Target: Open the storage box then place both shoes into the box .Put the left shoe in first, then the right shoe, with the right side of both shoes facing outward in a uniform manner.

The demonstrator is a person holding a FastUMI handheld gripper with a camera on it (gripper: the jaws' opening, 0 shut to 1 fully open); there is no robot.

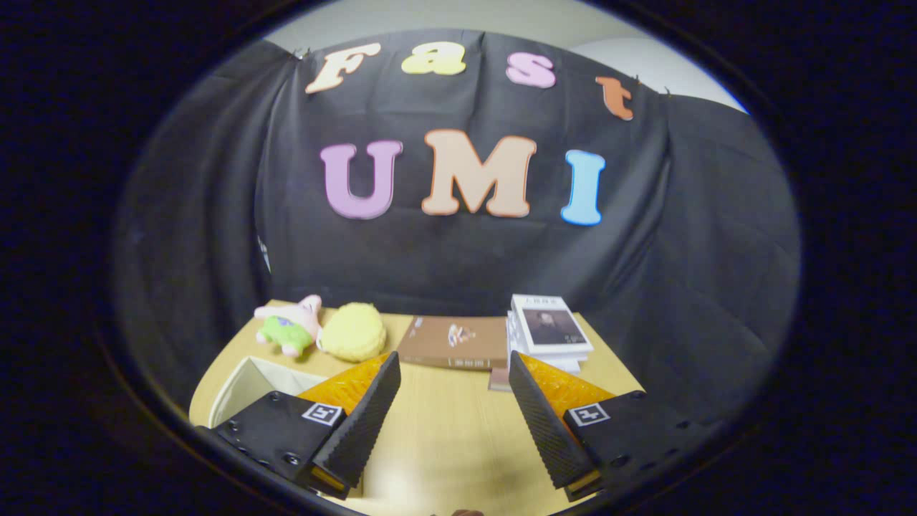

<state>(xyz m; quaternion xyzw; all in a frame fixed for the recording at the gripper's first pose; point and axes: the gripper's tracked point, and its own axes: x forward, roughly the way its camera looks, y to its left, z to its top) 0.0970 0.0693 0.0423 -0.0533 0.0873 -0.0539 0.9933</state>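
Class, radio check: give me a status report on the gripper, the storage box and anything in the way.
Hand-held gripper open, holding nothing, above bare table. Storage box beside the left finger, only its pale rim seen. Soft toys and books beyond the fingers.

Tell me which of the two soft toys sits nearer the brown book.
The yellow toy: round, fuzzy and plain, it lies just beside the brown book. The pink toy with green shorts lies beyond it. The tongs are open over bare table.
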